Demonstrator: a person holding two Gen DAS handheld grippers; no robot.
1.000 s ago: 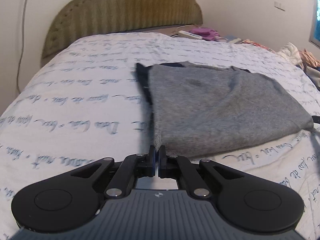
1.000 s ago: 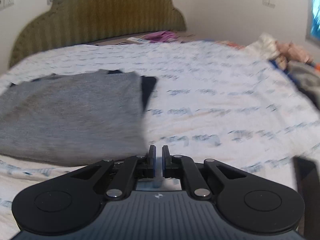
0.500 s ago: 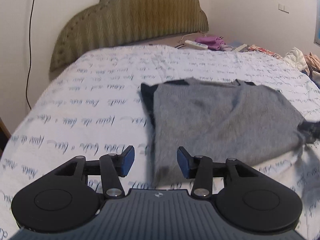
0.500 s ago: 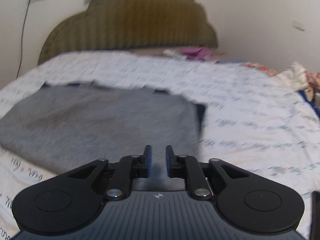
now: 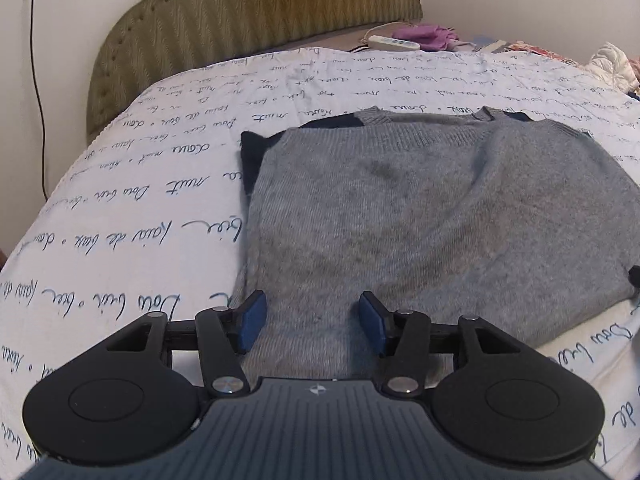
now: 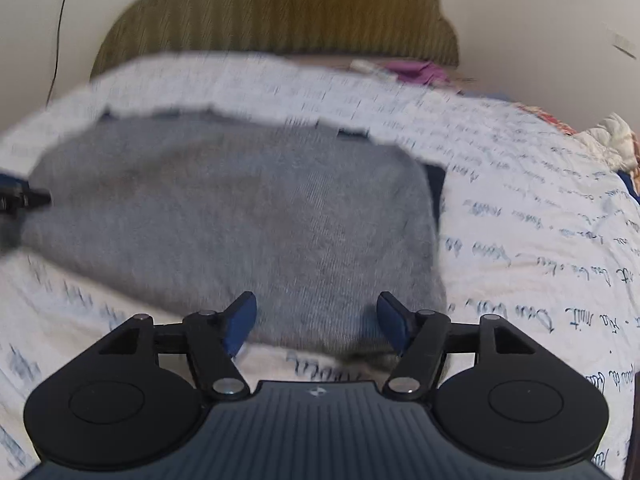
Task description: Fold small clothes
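Left wrist: fuzzy grey knit sweater (image 5: 420, 216), folded rectangular.

Fuzzy grey knit sweater (image 5: 420, 216) on smooth printed cotton-like bedsheet (image 5: 160, 184).

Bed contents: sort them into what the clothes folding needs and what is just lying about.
Belongs to the job:
- grey sweater, lying flat on the bedsheet
- left gripper, open
- right gripper, open

Just lying about:
- white power strip by the headboard
- purple cloth
- heap of clothes at the far right
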